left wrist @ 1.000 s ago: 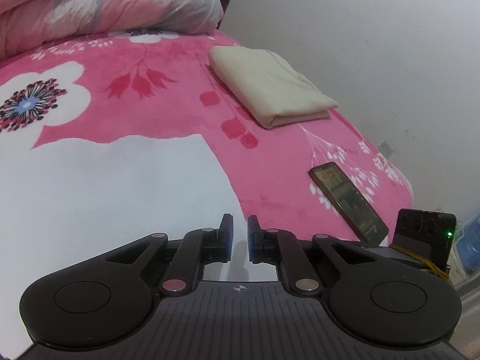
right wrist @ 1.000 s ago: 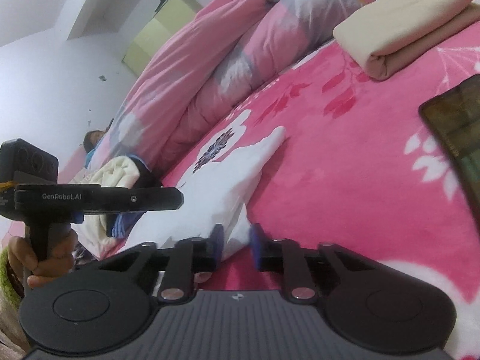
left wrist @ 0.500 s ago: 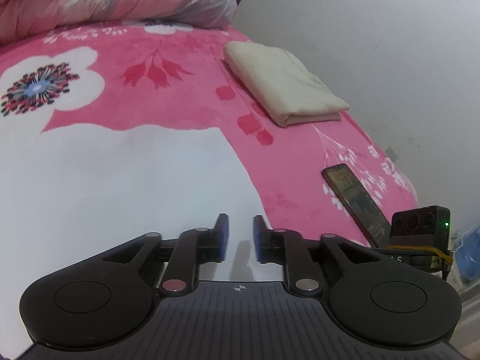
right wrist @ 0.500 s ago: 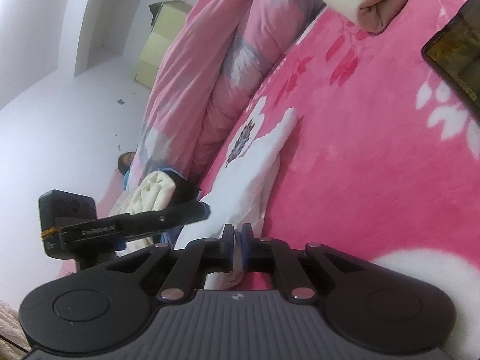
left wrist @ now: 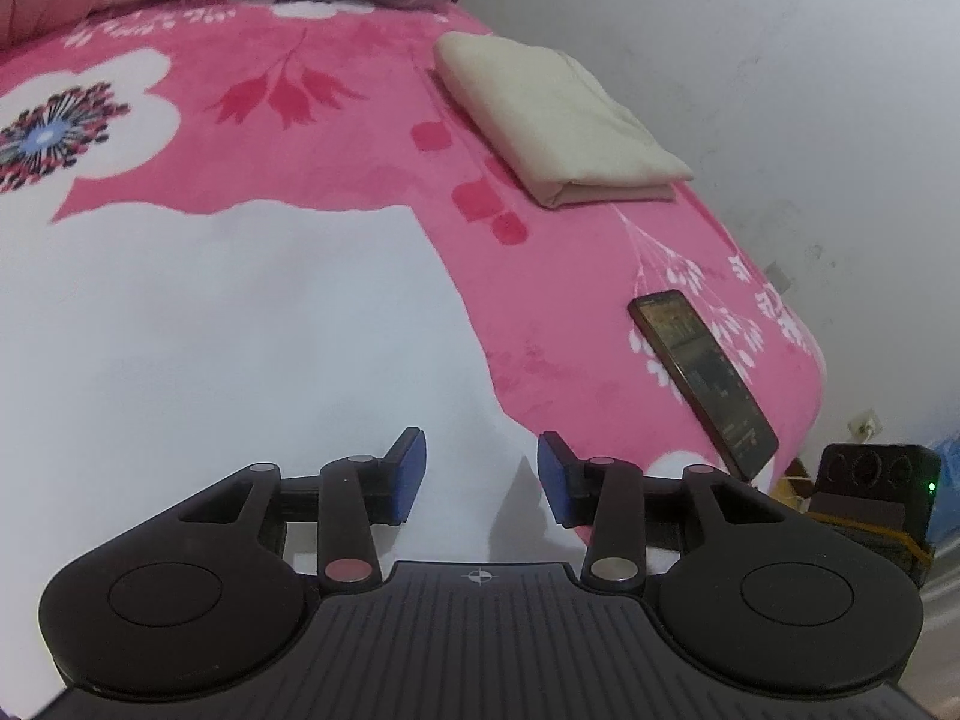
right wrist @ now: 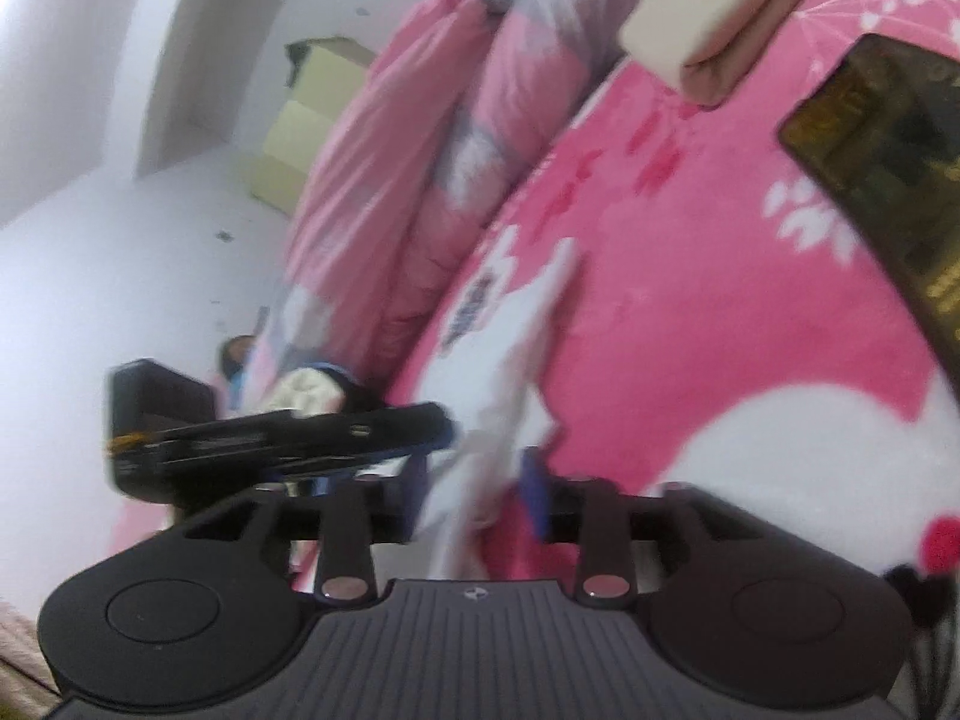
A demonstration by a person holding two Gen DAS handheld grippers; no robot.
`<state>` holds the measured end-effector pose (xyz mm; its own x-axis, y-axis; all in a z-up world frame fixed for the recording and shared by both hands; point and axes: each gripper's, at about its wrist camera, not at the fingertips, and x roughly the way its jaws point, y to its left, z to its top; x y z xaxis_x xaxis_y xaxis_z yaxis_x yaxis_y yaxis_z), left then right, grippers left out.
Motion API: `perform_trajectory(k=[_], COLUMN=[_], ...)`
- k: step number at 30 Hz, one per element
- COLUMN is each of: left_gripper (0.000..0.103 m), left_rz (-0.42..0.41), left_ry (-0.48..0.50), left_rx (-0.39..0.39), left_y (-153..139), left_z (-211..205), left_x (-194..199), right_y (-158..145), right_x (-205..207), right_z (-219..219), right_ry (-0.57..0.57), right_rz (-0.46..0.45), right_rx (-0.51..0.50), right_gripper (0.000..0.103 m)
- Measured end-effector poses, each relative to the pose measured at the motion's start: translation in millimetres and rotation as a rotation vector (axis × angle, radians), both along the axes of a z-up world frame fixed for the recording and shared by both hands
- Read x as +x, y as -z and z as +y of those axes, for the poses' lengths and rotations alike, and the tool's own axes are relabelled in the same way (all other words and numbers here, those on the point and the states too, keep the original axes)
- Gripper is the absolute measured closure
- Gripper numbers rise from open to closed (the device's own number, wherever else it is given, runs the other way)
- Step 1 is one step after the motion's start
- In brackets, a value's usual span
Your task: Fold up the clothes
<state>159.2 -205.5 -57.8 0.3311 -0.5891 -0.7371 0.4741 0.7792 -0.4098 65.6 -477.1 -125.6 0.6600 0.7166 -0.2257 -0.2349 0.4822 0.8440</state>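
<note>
Left gripper [left wrist: 482,476] and right gripper [right wrist: 474,495] jaws just opened, white garment [left wrist: 228,348] lying unclamped between pads; release best completed clear of cloth before fold smoothed.

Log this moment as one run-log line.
stage: releasing white garment | left gripper: jaws opening, over garment | right gripper: jaws opening, garment edge between | beige folded cloth: aside
</note>
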Motion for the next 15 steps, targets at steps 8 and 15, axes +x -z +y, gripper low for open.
perform_trajectory(k=[8, 15], left_gripper=[0.062, 0.062], left_rz=[0.043, 0.050], left_ry=[0.034, 0.038], left_rx=[0.008, 0.028], left_y=[-0.2, 1.6], left_z=[-5.1, -8.3], left_x=[4.2, 3.7], right_y=[-7.7, -23.4], right_x=[16.6, 7.6], right_z=[29.6, 54.5], right_ry=[-0.110, -0.147], right_rz=[-0.022, -0.149], right_rx=[-0.149, -0.258], right_gripper=[0.079, 0.098])
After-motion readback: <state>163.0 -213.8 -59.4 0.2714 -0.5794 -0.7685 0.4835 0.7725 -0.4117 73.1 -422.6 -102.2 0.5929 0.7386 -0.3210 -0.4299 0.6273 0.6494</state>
